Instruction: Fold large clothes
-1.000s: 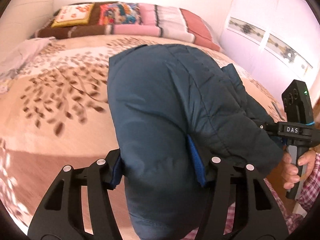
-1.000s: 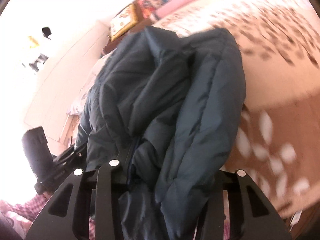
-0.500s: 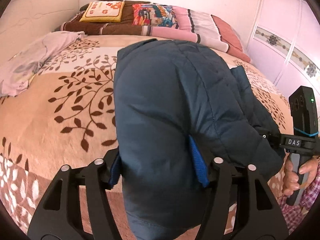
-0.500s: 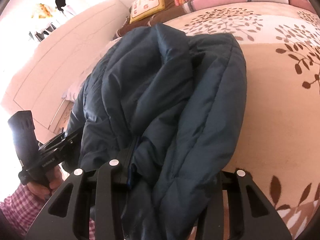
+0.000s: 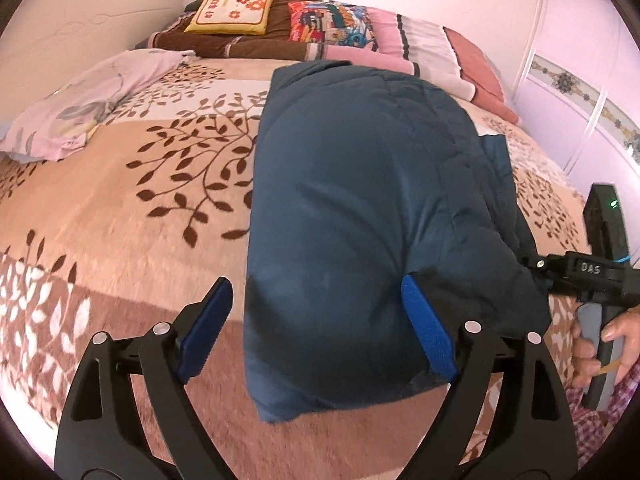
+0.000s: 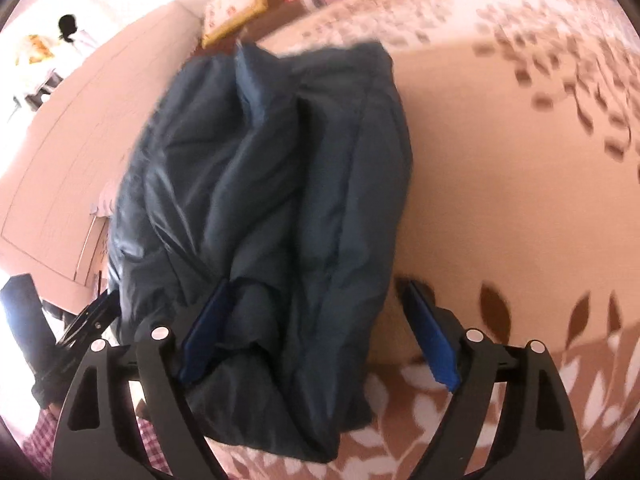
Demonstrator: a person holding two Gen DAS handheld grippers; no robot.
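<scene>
While the folded blue jacket (image 5: 360, 208) lies on the bed (image 5: 132, 200) near its front edge, I hold my left tongs (image 5: 318, 320) around its near end, and their jaws have just been opening: the right pad (image 5: 428, 328) touches the fabric, the left pad (image 5: 204, 328) stands clear of it. My right tongs (image 6: 316, 334) have just been opening too; their left pad (image 6: 204, 328) rests against the jacket's folds and the right pad (image 6: 430, 334) is apart from it, so neither pair pinches anything. Toward the far edge of the bed lie a stack of folded blankets (image 5: 360, 36) and a yellow cushion (image 5: 232, 14), with a pale lilac cloth (image 5: 80, 108) near the left edge.
</scene>
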